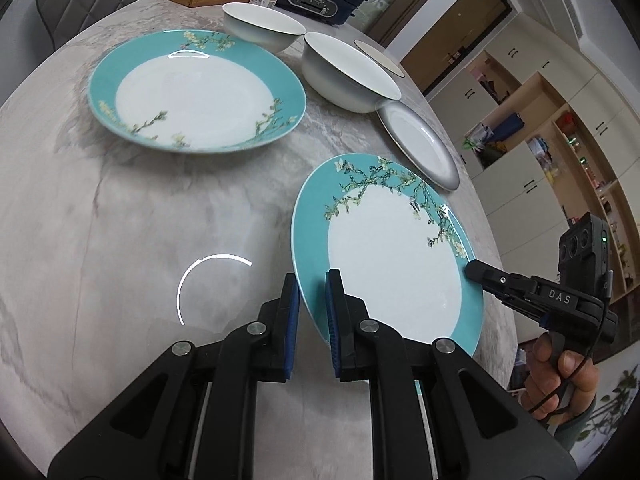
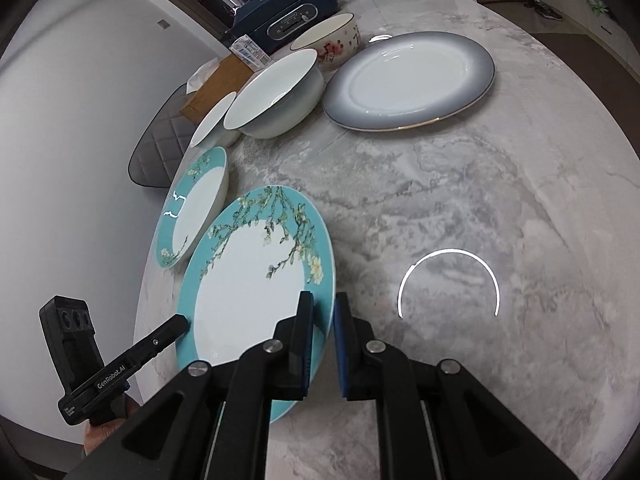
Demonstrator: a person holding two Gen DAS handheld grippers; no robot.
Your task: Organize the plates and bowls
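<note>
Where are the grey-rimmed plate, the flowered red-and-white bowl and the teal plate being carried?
Grey-rimmed plate (image 2: 408,80): right wrist view, white centre.
Flowered bowl (image 2: 340,46): right wrist view, painted outer wall.
Carried teal plate (image 1: 384,248): left wrist view, white centre.

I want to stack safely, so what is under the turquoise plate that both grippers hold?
The held turquoise plate, pinched at opposite rims by the left gripper and right gripper, has marble table showing around it. What lies directly beneath it is covered.
</note>
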